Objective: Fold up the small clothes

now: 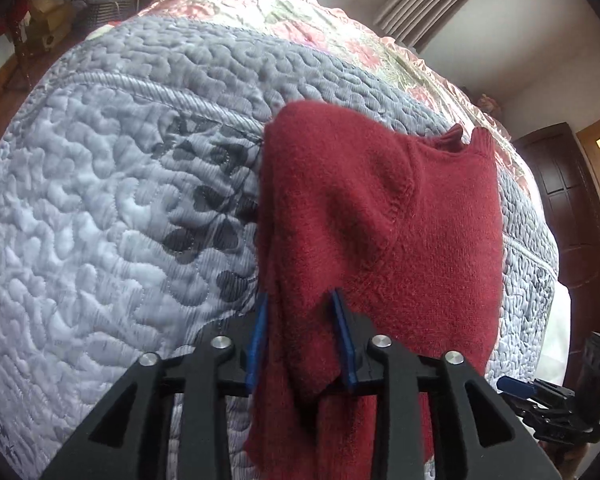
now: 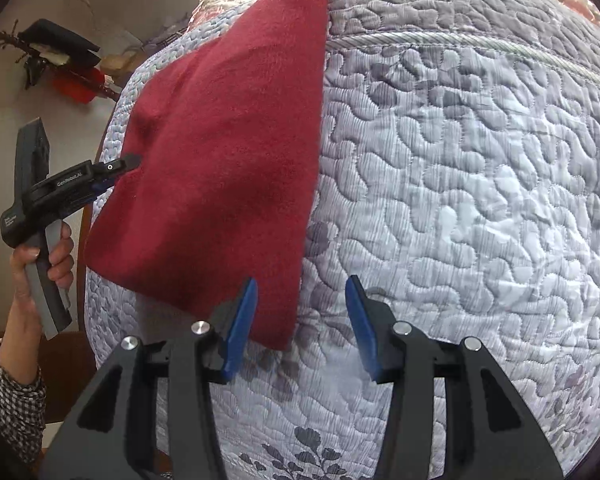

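Note:
A dark red knit sweater (image 1: 380,216) lies folded lengthwise on the grey quilted bedspread (image 1: 100,200), its collar at the far end. My left gripper (image 1: 302,340) is shut on the near part of the sweater, with thick fabric bunched between its blue pads. The right wrist view shows the same sweater (image 2: 236,152) as a long red shape, with the left gripper (image 2: 130,160) biting its left edge. My right gripper (image 2: 300,320) stands open just above the quilt (image 2: 460,220); the sweater's near corner lies between its fingers, unheld.
A pink floral blanket (image 1: 284,12) covers the far side of the bed. A curtain (image 1: 432,0) and a dark wooden door (image 1: 568,200) stand at the right. Baskets and clutter (image 1: 52,20) sit beyond the bed. A person's hand (image 2: 40,256) in a checked sleeve holds the left gripper.

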A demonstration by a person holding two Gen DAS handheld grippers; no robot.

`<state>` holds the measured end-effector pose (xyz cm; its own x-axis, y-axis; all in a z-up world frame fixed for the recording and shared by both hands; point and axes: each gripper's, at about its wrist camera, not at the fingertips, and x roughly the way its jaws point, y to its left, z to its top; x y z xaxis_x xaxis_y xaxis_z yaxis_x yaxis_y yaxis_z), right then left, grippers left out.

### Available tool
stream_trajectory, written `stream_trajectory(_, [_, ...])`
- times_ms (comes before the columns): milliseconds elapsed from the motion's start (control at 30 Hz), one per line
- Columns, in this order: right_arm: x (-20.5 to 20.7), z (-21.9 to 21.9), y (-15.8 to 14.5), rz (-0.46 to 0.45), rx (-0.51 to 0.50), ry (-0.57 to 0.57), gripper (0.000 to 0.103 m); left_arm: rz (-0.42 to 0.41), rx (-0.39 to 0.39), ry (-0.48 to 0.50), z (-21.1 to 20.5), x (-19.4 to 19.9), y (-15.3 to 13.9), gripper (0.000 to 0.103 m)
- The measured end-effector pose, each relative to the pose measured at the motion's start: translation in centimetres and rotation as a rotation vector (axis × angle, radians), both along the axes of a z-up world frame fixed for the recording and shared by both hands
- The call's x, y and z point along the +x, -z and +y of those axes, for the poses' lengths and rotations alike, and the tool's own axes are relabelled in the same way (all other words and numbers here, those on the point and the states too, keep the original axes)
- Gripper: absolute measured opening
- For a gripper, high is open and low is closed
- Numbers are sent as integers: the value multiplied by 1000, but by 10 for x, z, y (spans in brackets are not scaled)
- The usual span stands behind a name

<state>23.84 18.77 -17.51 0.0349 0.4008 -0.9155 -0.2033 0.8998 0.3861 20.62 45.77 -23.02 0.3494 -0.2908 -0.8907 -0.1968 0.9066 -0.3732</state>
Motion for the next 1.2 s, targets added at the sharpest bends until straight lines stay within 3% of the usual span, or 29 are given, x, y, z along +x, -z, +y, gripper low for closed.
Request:
stream_trajectory(133, [-5, 10, 7, 32, 42, -2, 52, -26, -22, 18, 7, -27, -27, 69])
stream_trajectory(333, [-6, 24, 26, 67, 8, -14, 55, 37, -88, 54, -7, -65, -20, 70])
stream_trajectory(367, [-6, 25, 30, 75, 0, -13, 55, 47, -86, 62, -11, -67, -15, 69])
stream_trajectory(400, [-5, 27, 35, 91, 6, -9, 51, 59, -69, 69, -16, -68, -9, 59])
stream_trajectory(433, [-5, 27, 39, 107, 30, -5, 36, 78, -54, 79, -18, -67, -2, 39])
stream_trajectory(533, [-6, 28, 32, 110, 53, -17, 22, 121, -47, 72, -16, -62, 13, 21])
stream_trajectory(700, [-11, 17, -13, 41, 111, -44, 17, 52, -71, 65, -2, -67, -10, 14])
stream_trajectory(767, [-13, 18, -11, 46, 85, -56, 17, 49, -64, 83, -2, -69, -8, 14])
stream_trajectory(867, [-9, 21, 16, 85, -1, -73, 17, 98, -30, 115, -10, -68, 17, 14])
stream_trajectory(967, [-7, 23, 39, 98, -34, -88, 18, 103, -19, 112, -13, -64, 32, 16])
stream_trajectory(1100, [-1, 20, 31, 99, -15, -124, 29, 103, -19, 133, -13, -63, 22, 25])
stream_trajectory(1200, [15, 7, 13, 48, -24, -140, 36, 96, 3, 135, -1, -56, 2, 54])
